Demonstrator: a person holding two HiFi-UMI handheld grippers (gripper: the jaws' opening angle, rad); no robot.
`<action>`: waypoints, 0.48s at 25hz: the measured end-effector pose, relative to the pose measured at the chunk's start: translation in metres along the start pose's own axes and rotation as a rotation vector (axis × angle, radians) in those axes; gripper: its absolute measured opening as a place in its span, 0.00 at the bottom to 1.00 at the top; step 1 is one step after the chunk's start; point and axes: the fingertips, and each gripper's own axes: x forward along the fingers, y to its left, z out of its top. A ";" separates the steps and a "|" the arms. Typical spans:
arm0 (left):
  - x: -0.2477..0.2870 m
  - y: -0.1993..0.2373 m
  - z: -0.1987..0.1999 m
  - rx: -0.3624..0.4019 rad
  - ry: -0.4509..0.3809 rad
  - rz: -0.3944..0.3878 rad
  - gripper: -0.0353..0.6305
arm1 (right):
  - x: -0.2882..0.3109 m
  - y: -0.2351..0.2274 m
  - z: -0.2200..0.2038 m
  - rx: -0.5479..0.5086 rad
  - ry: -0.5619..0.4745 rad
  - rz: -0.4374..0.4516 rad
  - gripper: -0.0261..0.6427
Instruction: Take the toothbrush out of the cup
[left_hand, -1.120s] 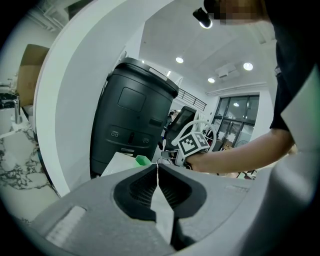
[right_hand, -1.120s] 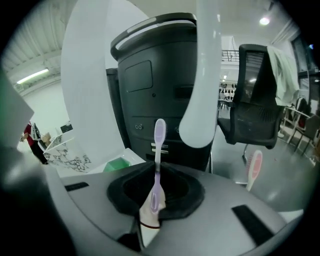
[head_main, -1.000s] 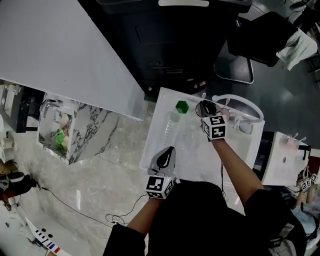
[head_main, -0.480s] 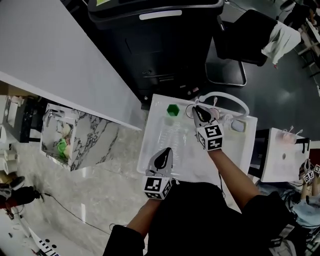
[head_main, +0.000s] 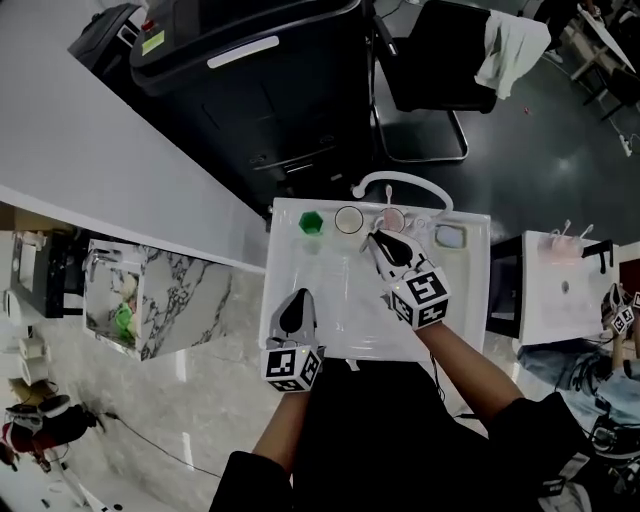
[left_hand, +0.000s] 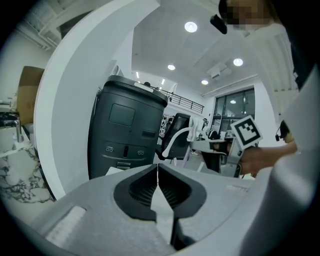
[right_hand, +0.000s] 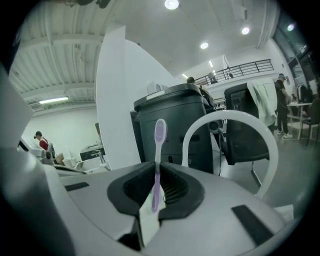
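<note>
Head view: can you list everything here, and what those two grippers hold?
green cup: one, green, tray's far edge, leftmost
white cup: one, white, beside it
pink cup: one, pink, right of those
tray: one, white, before the person
bin: one, black, beyond the tray
chair: one, black, right of the bin
toothbrush: one, purple, upright in the right gripper
left gripper: one, grey, shut, empty
right gripper: one, grey, shut on toothbrush

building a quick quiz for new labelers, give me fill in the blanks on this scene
1. The right tool is shut on a ___ toothbrush.
2. The left tool is shut and holds ___.
3. The curved faucet arching behind the toothbrush is ___ in colour.

Missing words: purple; nothing; white
</note>
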 end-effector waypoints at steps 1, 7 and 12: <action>-0.001 -0.001 -0.001 0.001 -0.001 0.007 0.09 | -0.007 0.002 -0.007 0.015 0.005 0.008 0.09; -0.008 0.004 -0.020 -0.011 0.045 0.022 0.09 | -0.028 0.035 -0.061 0.107 0.079 0.059 0.09; -0.021 0.027 -0.036 -0.018 0.091 0.018 0.09 | -0.018 0.074 -0.110 0.249 0.163 0.087 0.09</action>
